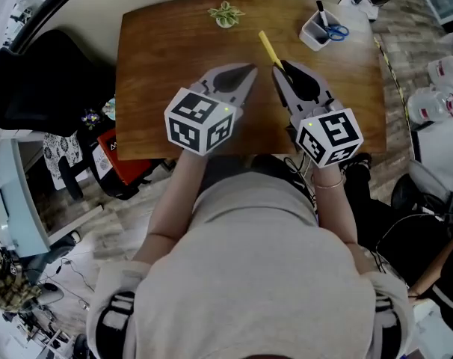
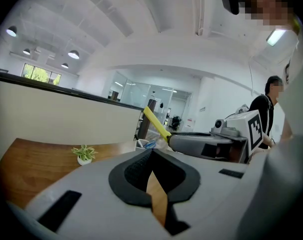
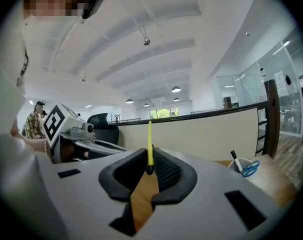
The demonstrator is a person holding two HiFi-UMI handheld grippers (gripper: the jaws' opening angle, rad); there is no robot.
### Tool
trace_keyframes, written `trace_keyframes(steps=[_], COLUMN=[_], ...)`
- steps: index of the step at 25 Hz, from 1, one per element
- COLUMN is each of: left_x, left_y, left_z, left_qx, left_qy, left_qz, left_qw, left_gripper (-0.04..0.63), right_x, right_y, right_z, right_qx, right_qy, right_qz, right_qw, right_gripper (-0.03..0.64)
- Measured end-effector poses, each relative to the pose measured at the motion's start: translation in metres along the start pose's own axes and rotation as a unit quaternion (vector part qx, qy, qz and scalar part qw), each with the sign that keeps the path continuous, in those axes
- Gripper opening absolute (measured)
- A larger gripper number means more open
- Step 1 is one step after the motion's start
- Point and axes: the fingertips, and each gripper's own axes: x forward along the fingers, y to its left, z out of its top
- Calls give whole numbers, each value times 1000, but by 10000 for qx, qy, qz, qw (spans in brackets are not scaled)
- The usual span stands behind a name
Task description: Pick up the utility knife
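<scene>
The brown table (image 1: 155, 73) has a round far edge and a straight near edge close to the person. A little green plant (image 1: 225, 13) sits by the far edge. A white cup (image 1: 314, 33) with blue scissors (image 1: 336, 30) stands at the far right corner. Between these and the near edge there is bare wood with lots of room. A black chair (image 1: 32, 81) is beside the left edge, and bottles (image 1: 434, 103) are past the right edge. Both grippers are over the near half of the table, side by side, with their tips close to each other but not touching. The right gripper (image 1: 277, 70) pinches the yellow utility knife (image 1: 270, 49) by one end. The knife sticks out past the jaws, up and away toward the far side of the table. The left gripper (image 1: 252, 70) has its jaws pressed together at the tip with nothing in them. The knife is just to its right.
</scene>
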Motion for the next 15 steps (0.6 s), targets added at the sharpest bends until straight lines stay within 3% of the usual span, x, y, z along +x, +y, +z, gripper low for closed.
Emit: trace_keyframes(steps=[8, 15], left_x=[-1, -1], left_y=[-6, -8], left_z=[-1, -13], left_qx=[131, 21], left_qy=[98, 185], left_qz=[-41, -40], left_qw=[9999, 9998], left_gripper=[14, 14], right_x=[-6, -7], right_y=[3, 8], right_z=[-5, -17], right_qx=[74, 132], right_qy=[20, 134], right_qz=[20, 115], right_qw=[10000, 9998], right_gripper=[61, 61])
